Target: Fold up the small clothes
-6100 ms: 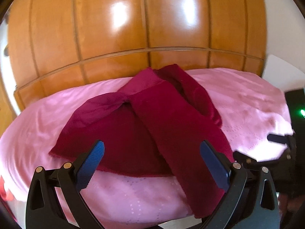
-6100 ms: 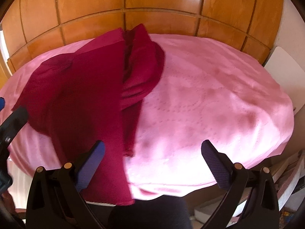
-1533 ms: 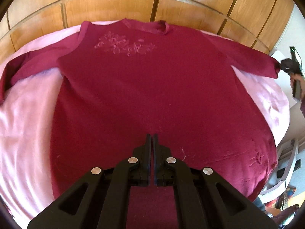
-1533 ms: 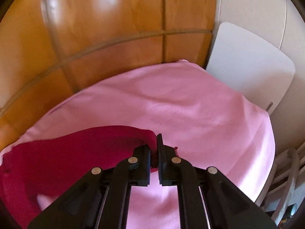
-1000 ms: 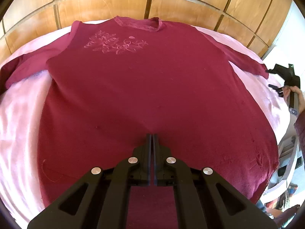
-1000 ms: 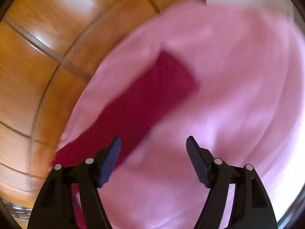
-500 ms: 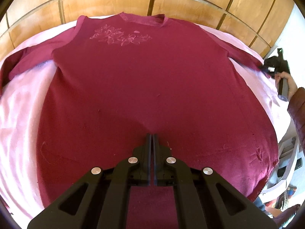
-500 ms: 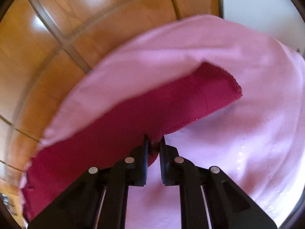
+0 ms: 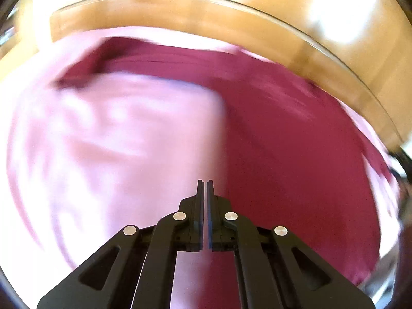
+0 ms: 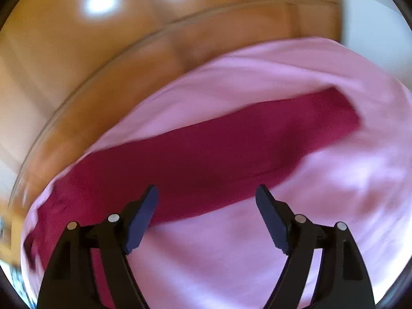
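Observation:
A dark red long-sleeved shirt point(image 9: 283, 134) lies spread on a pink sheet point(image 9: 103, 141). In the blurred left wrist view its body fills the right side and one sleeve point(image 9: 85, 67) runs to the far left. My left gripper point(image 9: 205, 188) is shut, at the shirt's near left edge; whether cloth is pinched between the fingers does not show. In the right wrist view the other sleeve point(image 10: 231, 154) lies flat across the sheet point(image 10: 283, 244). My right gripper point(image 10: 206, 200) is open and empty just above the sleeve's near edge.
A glossy wooden panelled wall point(image 9: 231, 13) stands right behind the bed, also in the right wrist view point(image 10: 90, 64). A white surface point(image 10: 373, 25) shows at the far right. The sheet falls away at the near edge.
My left gripper has swung left, from the middle of the shirt's hem to its left side. My right gripper has opened and let go of the sleeve, which now lies flat.

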Available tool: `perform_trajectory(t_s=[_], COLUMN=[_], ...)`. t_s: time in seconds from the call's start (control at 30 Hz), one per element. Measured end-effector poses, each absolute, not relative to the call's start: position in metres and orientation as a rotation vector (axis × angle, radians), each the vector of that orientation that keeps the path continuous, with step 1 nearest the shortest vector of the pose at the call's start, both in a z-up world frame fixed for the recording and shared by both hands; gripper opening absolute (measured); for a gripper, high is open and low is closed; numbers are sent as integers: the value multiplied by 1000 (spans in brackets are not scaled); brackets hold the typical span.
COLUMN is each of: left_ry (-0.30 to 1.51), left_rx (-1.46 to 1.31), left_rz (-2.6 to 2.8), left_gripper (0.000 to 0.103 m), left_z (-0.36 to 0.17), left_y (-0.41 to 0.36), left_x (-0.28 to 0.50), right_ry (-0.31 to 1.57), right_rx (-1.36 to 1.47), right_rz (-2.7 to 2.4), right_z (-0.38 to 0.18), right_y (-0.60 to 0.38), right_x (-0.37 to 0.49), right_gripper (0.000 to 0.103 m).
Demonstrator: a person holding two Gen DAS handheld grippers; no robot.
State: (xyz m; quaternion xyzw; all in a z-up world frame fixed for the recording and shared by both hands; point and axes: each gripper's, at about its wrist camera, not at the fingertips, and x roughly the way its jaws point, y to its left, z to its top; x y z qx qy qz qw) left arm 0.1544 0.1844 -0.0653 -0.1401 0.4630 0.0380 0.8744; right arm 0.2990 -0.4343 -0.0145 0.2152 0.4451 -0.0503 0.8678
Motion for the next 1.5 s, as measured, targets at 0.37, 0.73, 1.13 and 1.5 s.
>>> perform_trajectory(t_s=[0.37,0.73,1.13,1.5], left_ry=[877,870,922,857], left_rx=[-263,85,-240,-467], left_rz=[520,500,404,657], left_gripper=[78,79,5,81], left_z=[-59,-81,-28,-15], left_y=[323,299,426,518], left_x=[166,270,324,341], right_ry=[1014,981,979,982], right_rx=[40,-25,-54,-61], right_rz=[295,239,217,212], right_z=[-61,-80,-80,-81], right_y=[-198,-190,-179,-178], right_x=[288,274,273,273], right_gripper=[84,96,100,101])
